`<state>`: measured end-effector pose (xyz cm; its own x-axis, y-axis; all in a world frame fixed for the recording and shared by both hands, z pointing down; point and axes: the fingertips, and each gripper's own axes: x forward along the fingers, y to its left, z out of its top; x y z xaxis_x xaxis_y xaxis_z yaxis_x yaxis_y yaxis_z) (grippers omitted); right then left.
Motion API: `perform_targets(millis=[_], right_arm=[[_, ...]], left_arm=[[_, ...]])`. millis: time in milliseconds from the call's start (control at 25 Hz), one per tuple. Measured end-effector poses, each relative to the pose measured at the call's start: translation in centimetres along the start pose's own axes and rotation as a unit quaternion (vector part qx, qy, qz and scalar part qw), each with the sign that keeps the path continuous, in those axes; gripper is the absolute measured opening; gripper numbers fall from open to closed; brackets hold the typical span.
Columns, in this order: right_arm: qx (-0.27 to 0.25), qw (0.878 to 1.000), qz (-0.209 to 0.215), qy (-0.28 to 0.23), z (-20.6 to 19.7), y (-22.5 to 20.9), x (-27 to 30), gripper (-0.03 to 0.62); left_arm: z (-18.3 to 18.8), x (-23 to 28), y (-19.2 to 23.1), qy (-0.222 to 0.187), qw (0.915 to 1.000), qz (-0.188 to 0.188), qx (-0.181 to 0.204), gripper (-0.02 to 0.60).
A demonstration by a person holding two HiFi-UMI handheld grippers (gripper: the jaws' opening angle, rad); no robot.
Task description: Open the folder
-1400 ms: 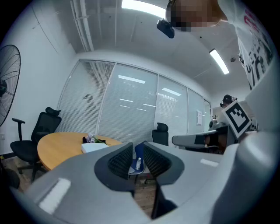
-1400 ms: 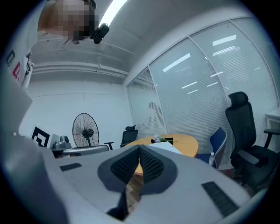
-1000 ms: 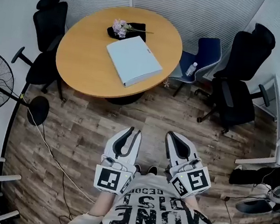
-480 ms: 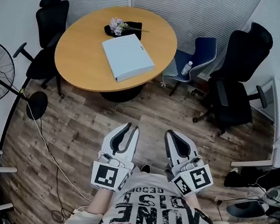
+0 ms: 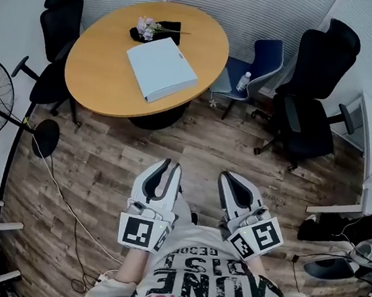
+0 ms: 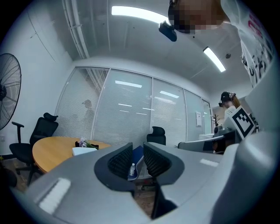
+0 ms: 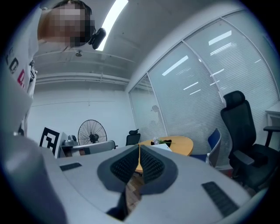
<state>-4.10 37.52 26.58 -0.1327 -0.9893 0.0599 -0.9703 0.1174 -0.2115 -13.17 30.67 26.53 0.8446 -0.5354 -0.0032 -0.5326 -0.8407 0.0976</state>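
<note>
Grippers sit in the lower middle of the head view, above the brown wood-plank floor [image 5: 102, 167]. The white left gripper [image 5: 170, 167] has its jaws a narrow gap apart with nothing between them. The white right gripper [image 5: 231, 177] has its jaws closed together, empty. The pale blue rectangular folder [image 5: 161, 68] lies shut on the round orange wooden table [image 5: 91, 91] at upper left, well apart from both.

The folder [image 5: 161, 68] looks smooth matt plastic; the table [image 5: 97, 75] and floor [image 5: 108, 168] look wooden.

head camera overhead; others level toward table [image 5: 100, 65]
</note>
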Motion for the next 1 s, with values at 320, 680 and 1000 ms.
perform_targets(millis=[320, 680, 1000], right_arm=[[0.005, 1.0, -0.018, 0.001, 0.3, -2.4, 4.6, 0.014], [0.001, 1.0, -0.03, -0.006, 2.8, -5.1, 13.0, 0.014], [0.005, 1.0, -0.028, -0.004, 2.4, -5.5, 17.9, 0.014]], left_arm=[[-0.1, 3.9, 4.2, -0.001, 1.0, 0.004, -0.002, 0.084], [2.1, 10.5, 10.3, -0.003, 0.9999, -0.014, 0.006, 0.077], [1.7, 13.2, 13.8, 0.001, 0.9997, -0.026, -0.001, 0.071]])
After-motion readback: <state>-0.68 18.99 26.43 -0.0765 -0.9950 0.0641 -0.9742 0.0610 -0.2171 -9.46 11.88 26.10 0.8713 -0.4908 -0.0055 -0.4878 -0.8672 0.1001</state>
